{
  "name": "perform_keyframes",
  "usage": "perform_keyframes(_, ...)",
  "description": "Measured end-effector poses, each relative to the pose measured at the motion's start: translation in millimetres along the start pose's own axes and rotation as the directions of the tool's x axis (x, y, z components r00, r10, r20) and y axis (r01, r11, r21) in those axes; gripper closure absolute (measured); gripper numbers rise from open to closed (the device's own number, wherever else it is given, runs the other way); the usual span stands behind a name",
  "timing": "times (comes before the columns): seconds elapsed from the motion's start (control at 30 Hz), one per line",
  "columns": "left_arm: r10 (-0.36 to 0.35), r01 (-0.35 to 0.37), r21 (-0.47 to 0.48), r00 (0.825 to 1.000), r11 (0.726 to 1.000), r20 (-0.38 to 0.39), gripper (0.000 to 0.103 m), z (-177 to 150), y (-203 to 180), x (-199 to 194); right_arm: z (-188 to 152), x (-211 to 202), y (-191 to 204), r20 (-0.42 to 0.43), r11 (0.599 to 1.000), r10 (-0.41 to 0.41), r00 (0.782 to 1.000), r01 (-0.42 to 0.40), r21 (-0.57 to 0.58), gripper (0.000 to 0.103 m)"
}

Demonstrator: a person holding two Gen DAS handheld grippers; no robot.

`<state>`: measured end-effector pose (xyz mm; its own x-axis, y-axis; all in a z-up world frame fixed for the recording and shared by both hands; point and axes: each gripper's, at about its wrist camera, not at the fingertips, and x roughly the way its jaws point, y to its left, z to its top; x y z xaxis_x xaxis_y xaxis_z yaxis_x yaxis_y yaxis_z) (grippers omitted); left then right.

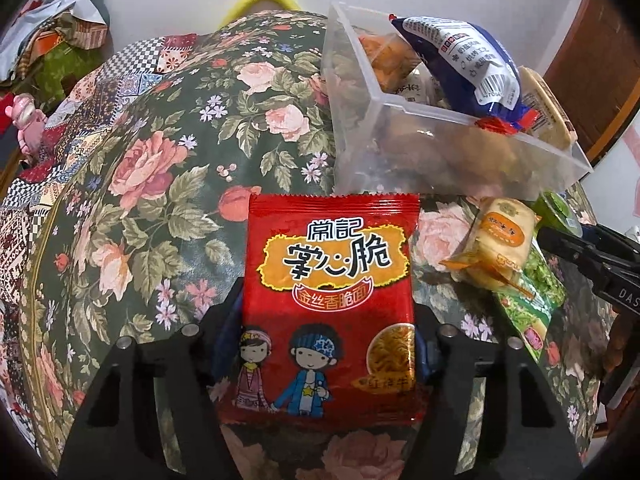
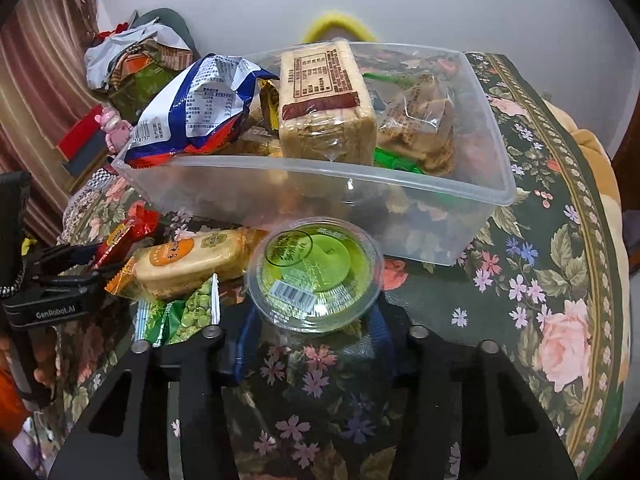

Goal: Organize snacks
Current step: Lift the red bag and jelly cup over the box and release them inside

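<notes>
In the left wrist view a red noodle-snack packet [image 1: 332, 280] lies flat on the floral tablecloth. My left gripper [image 1: 326, 304] is shut on it, with a blue pad against each side. In the right wrist view a round green lidded cup [image 2: 316, 272] sits in front of the clear plastic bin [image 2: 280, 196]. My right gripper [image 2: 314, 314] is shut on the cup's sides. The bin [image 1: 400, 152] holds a blue-and-white bag [image 2: 200, 100], a tan cracker pack [image 2: 324, 100] and other wrapped snacks. A yellow pastry pack [image 2: 192, 264] and a green pea packet [image 2: 188, 312] lie between the grippers.
The round table's floral cloth [image 1: 160, 168] falls away at its edges. A pile of bags and boxes [image 2: 136, 64] and a pink toy [image 1: 28, 120] sit beyond the far left. A yellow object [image 1: 260, 0] shows behind the table. A wooden door [image 1: 592, 60] stands to the right.
</notes>
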<state>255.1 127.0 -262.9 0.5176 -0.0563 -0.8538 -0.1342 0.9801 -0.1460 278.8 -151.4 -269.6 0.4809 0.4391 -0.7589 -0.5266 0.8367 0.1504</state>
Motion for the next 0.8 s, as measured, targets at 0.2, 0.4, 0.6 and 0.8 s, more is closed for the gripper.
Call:
perform_keyframes(0.2,0.005,-0.005,0.002,1.0,1.0,0.01,0.036,-8,1,-13,-6,-9,-1,0.009,1.0,0.0,1.0,0.0,0.015,0.06)
perform_keyframes(0.4,0.007,-0.007,-0.004,0.999,1.0,0.051,0.036,-6,0,-38,-8,-30,-4,0.041,1.0,-0.007,0.999,0.006,0.025,0.06)
perform_keyframes(0.6,0.001,-0.001,0.003,0.992,1.0,0.123,0.036,7,-8,-73,-1,-54,-6,0.095,1.0,-0.01,0.995,0.007,0.03,0.06)
perform_keyframes(0.8,-0.017,0.008,0.046,0.981,0.999,0.194,0.036,30,-29,-98,12,-76,-11,0.159,0.999,-0.022,0.987,0.019,0.026,0.06)
